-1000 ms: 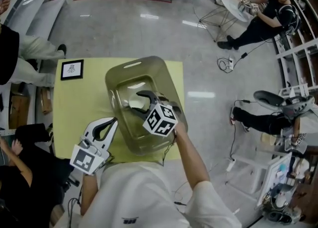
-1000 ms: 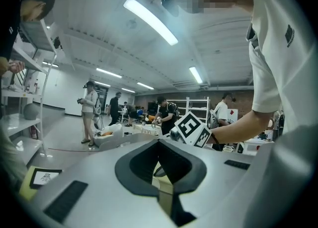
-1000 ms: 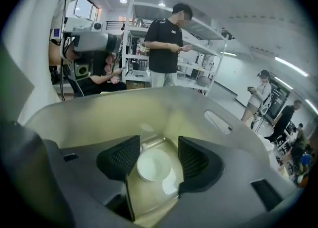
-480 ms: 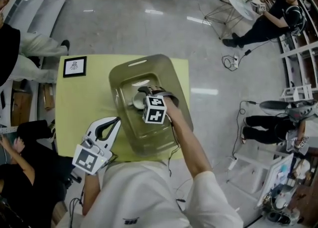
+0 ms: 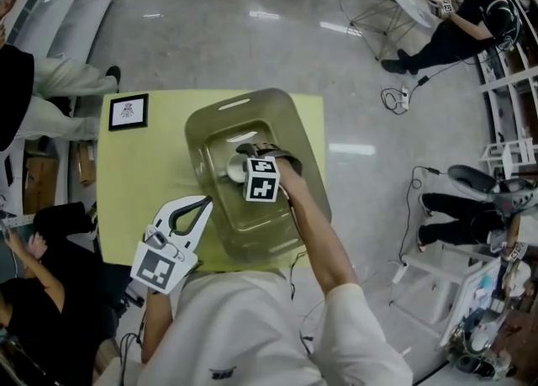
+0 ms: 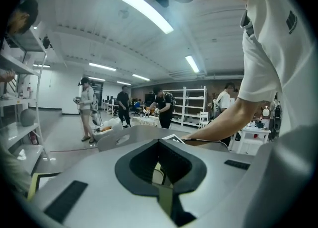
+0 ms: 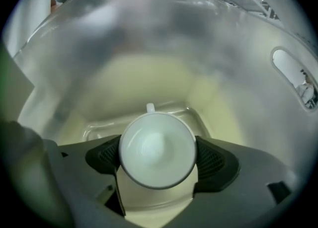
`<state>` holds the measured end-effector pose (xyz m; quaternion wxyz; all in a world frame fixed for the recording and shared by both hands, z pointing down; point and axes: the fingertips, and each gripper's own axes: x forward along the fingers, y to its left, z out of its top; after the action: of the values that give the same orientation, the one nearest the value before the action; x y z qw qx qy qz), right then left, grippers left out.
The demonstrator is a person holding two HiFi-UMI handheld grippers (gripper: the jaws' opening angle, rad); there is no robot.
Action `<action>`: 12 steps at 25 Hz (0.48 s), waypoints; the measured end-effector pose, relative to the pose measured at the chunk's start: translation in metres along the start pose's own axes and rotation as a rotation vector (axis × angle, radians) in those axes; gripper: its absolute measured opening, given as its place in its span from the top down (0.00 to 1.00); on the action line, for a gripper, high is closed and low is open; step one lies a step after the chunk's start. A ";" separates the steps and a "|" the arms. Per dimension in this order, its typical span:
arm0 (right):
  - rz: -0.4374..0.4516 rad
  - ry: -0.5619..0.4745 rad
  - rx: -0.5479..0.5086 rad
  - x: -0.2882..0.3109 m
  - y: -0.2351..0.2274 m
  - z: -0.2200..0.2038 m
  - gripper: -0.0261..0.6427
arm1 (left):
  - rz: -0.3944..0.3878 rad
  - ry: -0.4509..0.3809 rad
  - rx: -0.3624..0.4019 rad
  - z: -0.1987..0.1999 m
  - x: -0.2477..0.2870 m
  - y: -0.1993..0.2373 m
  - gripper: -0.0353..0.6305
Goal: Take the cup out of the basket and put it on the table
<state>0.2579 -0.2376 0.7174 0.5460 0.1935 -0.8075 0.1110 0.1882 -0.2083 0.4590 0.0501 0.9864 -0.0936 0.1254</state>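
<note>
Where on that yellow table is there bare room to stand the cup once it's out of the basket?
The widest bare patch of table lies left of the basket, between the framed picture at the far corner and the left gripper near the front. The strips beyond and right of the basket are narrow. The basket itself is crowded.

Left gripper [image 5: 205,202] near level, jaws together
</note>
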 end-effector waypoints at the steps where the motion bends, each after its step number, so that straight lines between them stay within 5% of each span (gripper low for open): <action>1: 0.003 -0.006 0.001 0.000 0.000 0.000 0.35 | -0.004 0.006 0.007 0.000 0.002 -0.001 0.94; 5: 0.010 -0.024 0.007 -0.001 0.000 0.001 0.35 | -0.033 0.013 0.069 0.005 0.009 -0.007 0.94; 12: 0.017 -0.001 0.021 -0.004 0.002 -0.003 0.34 | -0.040 0.017 0.066 0.005 0.011 -0.010 0.94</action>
<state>0.2606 -0.2339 0.7146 0.5427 0.1924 -0.8082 0.1239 0.2022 -0.2010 0.4558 0.0210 0.9881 -0.0690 0.1358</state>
